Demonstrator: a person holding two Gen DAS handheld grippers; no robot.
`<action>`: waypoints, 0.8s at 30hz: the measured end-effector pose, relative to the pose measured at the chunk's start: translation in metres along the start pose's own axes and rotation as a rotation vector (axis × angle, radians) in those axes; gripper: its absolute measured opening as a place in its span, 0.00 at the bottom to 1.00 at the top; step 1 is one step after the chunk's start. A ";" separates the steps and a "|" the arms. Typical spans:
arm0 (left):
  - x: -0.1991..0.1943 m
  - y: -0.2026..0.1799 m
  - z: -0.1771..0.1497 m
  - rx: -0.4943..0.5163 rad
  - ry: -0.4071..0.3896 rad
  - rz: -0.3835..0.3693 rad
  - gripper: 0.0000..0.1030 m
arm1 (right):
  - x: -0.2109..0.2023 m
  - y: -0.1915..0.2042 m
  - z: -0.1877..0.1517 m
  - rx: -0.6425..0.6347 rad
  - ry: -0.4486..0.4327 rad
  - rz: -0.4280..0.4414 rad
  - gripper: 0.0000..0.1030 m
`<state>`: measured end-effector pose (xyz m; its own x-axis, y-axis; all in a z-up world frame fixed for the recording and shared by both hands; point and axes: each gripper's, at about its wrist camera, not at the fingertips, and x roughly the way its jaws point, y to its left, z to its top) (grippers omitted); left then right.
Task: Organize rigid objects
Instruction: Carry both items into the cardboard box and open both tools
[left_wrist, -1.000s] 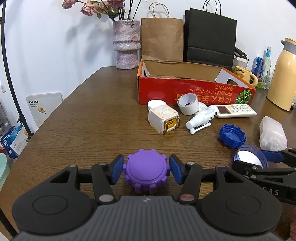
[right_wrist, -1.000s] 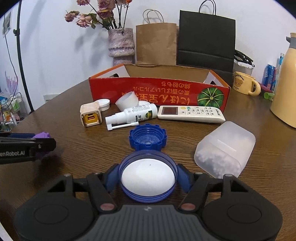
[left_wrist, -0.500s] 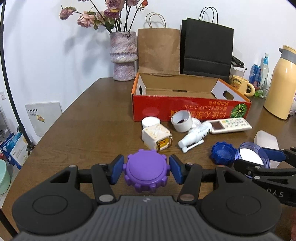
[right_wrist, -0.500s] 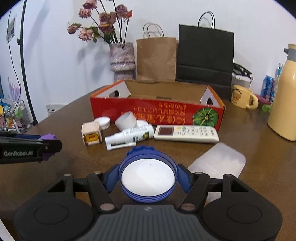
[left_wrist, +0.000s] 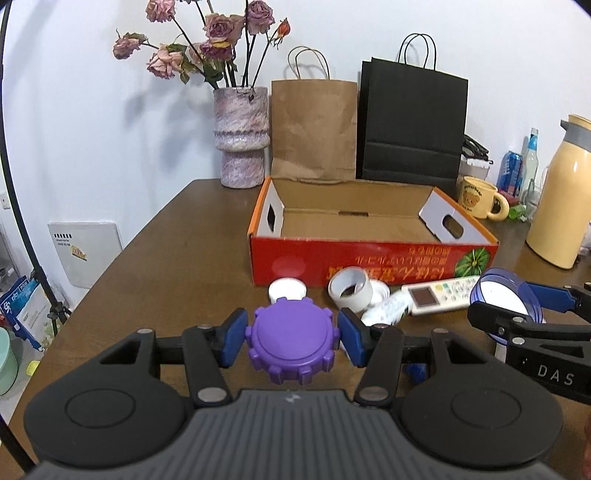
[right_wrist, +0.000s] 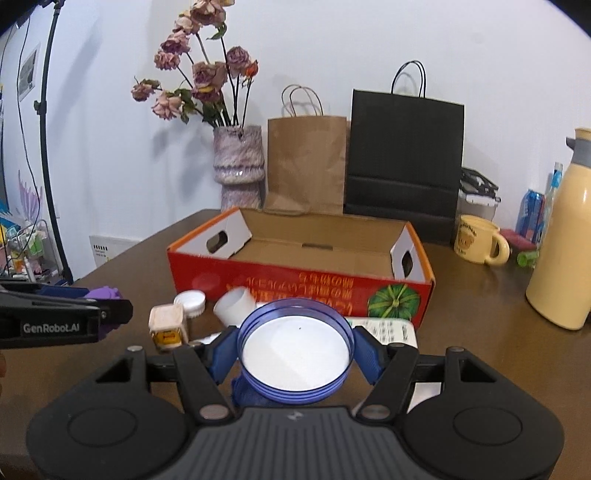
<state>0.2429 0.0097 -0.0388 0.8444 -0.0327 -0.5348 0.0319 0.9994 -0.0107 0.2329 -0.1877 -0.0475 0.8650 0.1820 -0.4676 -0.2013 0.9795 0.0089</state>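
Now | left gripper (left_wrist: 293, 341) clamps purple cap (left_wrist: 293, 345) | right gripper (right_wrist: 294, 356) clamps blue lid (right_wrist: 294, 349)

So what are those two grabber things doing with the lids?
A person is tidying small things off a wooden table. The left gripper is clamped on a purple cap, and the right gripper is clamped on a blue-rimmed lid. Both are held up in the air, facing the open red box, which looks empty. A remote, a tape roll and a few other bits wait on the table.

The left claw (right_wrist: 110, 314) reads "GenRobot.AI" (the right claw (left_wrist: 506, 314), "DAS").
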 end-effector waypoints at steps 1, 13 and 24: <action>0.001 -0.001 0.003 0.001 -0.004 0.001 0.54 | 0.001 -0.001 0.003 0.000 -0.004 0.000 0.63; 0.026 -0.015 0.039 0.001 -0.035 0.018 0.54 | 0.027 -0.018 0.035 -0.010 -0.053 -0.007 0.63; 0.055 -0.030 0.073 0.010 -0.065 0.034 0.54 | 0.060 -0.037 0.063 -0.002 -0.084 -0.024 0.63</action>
<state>0.3274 -0.0231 -0.0061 0.8779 0.0005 -0.4789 0.0078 0.9999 0.0153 0.3213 -0.2076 -0.0205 0.9051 0.1655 -0.3917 -0.1814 0.9834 -0.0035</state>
